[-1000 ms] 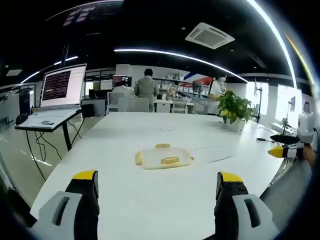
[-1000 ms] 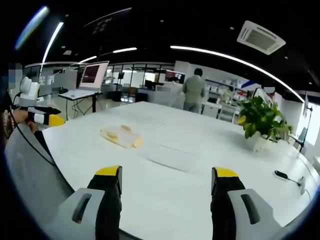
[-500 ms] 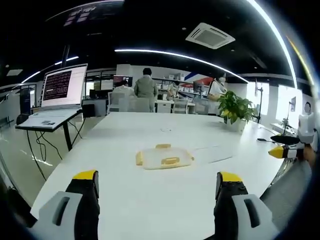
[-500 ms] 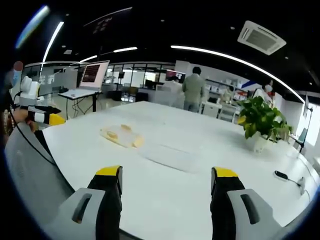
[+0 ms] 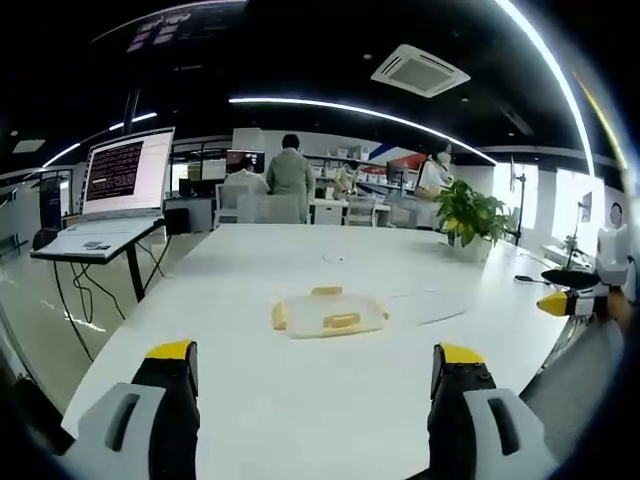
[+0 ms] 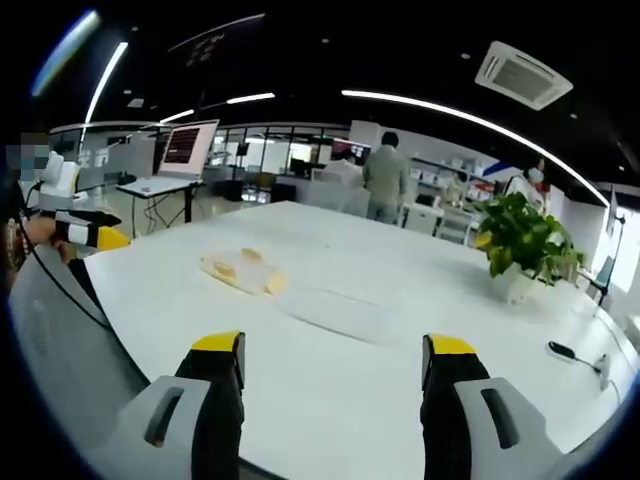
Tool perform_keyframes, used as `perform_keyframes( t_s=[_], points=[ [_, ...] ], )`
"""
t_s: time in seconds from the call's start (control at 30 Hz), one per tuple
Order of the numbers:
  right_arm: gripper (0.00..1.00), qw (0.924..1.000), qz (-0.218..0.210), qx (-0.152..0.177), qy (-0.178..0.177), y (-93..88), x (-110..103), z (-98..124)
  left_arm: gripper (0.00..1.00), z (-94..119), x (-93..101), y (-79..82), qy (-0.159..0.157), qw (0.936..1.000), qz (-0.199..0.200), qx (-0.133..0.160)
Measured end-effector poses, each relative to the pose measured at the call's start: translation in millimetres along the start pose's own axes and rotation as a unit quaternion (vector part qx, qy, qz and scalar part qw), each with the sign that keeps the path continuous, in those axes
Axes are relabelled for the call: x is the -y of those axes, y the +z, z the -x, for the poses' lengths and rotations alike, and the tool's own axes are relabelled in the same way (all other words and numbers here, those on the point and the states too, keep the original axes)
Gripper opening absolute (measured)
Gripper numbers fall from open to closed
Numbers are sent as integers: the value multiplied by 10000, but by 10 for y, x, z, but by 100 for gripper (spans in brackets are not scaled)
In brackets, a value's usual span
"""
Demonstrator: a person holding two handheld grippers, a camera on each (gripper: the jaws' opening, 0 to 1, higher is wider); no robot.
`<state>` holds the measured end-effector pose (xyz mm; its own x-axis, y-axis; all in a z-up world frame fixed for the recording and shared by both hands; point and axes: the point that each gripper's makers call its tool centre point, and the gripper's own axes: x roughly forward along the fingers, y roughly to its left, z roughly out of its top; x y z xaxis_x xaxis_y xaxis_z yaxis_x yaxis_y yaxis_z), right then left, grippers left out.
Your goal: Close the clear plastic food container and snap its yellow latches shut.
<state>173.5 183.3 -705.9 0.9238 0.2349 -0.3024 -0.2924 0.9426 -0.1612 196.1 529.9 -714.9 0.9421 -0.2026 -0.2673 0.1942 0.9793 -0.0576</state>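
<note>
Jaws of the left gripper wide apart, yellow-tipped, grey-shelled, poised over the near edge of a smooth white table, holding nothing. Likewise the right gripper, spread wide and empty above the same matte top. Farther out, mid-table and well clear of both: clear plastic food container, low, rounded-rectangular, translucent, with yellow latches; lid state hard to tell. Beside it in the right gripper view, a flat clear sheet. Beyond, leafy potted plant, open laptop on a stand, and people standing at far desks.
</note>
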Motion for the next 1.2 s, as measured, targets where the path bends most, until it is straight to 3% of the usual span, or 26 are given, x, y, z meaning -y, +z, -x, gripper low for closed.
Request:
perform_keyframes(
  t_s=[0.6, 1.07, 1.2],
  points=[
    [69, 9996, -31, -159, -245, -48, 79, -9, 91, -13, 22, -22, -69, 9999, 51, -80],
    [70, 9985, -13, -462, -301, -152, 92, -27, 87, -19, 68, -133, -181, 9991, -19, -392],
    [71, 9992, -130, -240, -292, -82, 98, -4, 88, -9, 74, -109, -199, 9992, 62, -336]
  ],
)
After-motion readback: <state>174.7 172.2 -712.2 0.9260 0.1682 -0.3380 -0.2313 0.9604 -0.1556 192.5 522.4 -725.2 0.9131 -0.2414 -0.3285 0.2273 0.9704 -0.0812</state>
